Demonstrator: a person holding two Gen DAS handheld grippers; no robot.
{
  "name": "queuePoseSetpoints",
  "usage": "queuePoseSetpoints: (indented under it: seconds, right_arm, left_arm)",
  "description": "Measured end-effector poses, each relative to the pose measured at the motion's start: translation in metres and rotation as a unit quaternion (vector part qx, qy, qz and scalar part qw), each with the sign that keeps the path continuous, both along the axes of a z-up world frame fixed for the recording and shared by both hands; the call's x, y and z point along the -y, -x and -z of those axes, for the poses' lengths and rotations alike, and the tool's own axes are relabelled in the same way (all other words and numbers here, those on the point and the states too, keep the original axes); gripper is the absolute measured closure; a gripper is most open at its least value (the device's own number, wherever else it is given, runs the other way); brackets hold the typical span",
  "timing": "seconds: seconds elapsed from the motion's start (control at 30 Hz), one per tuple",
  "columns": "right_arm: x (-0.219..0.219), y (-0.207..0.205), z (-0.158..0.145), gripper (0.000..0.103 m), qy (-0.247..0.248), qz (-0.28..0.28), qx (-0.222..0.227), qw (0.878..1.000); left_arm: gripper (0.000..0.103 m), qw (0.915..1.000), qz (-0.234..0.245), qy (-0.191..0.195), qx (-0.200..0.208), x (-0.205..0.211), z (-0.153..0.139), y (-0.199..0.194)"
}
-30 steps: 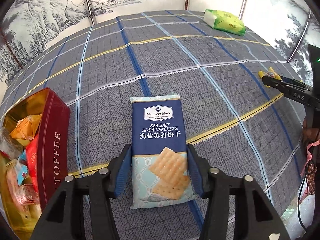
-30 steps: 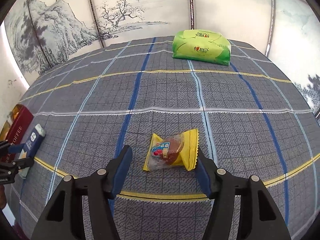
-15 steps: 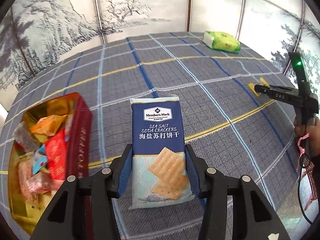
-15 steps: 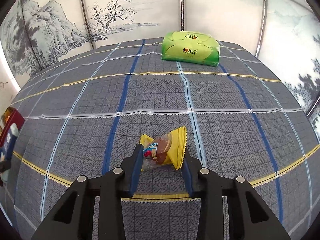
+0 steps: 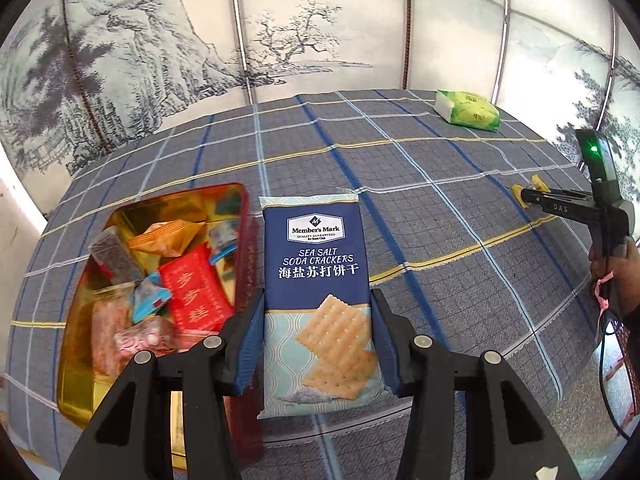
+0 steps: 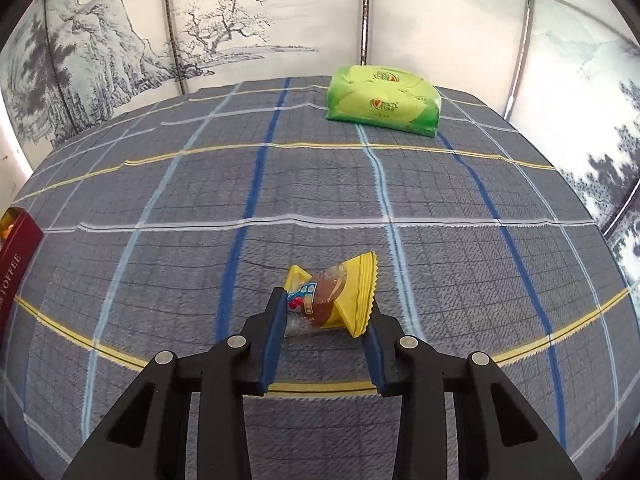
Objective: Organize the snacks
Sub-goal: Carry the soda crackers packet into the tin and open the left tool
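A flat, rectangular navy-and-pale-blue foil packet of sea salt soda crackers [image 5: 318, 304], glossy and printed with square biscuits, sits clamped between the blue-padded black jaws of the left gripper [image 5: 318, 344]. The jaws press its two long edges near the lower half. The packet hangs just to the right of an open red toffee tin [image 5: 76, 380] with a shiny gold lining, lifted above the cloth beside the tin's right wall. The tin is filled with small crinkly wrapped snacks in orange, red, teal and pink.

Well to the right of the tin, the right gripper [image 6: 326, 322] has its jaws nearly together, squeezing a small yellow plastic-wrapped sweet [image 6: 334, 298] with a clear window showing a brown centre and a serrated end seal. The sweet is tilted, its lower edge close to the cloth.

Everything lies over a grey woven tablecloth [image 6: 160, 208] with blue, white and yellow stripes. Far from the tin, at the back edge, lies a soft green plastic tissue pack [image 6: 384, 102]. A folding screen [image 6: 260, 12] painted with ink mountains and trees stands behind.
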State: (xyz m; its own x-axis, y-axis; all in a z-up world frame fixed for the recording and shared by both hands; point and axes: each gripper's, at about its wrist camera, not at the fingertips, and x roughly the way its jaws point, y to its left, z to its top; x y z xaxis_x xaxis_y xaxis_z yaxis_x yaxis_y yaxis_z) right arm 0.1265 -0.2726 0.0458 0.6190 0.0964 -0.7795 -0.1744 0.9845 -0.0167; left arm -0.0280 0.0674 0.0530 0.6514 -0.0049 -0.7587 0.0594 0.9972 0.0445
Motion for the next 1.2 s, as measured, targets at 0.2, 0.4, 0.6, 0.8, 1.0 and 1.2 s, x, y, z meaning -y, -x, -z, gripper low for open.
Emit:
queuePoseSetpoints:
  seconds: [0.2,0.4,0.6,0.8,1.0,1.2]
  right_arm:
    - [-0.038,0.020,-0.018,0.067,-0.026,-0.036,0.021,0.999]
    - [-0.072,0.036,-0.019,0.067,-0.059,-0.066,0.020,0.996]
    - [-0.097,0.043,-0.007,0.067,-0.081,-0.083,0.005,0.993]
    - [-0.107,0.043,0.005,0.067,-0.079,-0.087,-0.011,0.993]
    - [-0.109,0.040,0.007,0.067,-0.073,-0.087,-0.017,0.993]
    - [-0.112,0.038,0.009,0.067,-0.065,-0.089,-0.023,0.994]
  left_arm:
    - [0.057,0.9998,-0.020,0.005,0.000,-0.018,0.000,0.006]
    - [0.057,0.9990,-0.044,0.004,-0.002,-0.039,0.002,0.010]
    - [0.057,0.9979,-0.064,-0.004,-0.001,-0.058,0.002,0.014]
    - [0.057,0.9965,-0.083,-0.005,-0.008,-0.076,0.008,0.015]
    - [0.057,0.9948,-0.101,0.001,-0.016,-0.093,0.018,0.015]
    - [0.057,0.9937,-0.110,0.004,-0.017,-0.104,0.024,0.015]
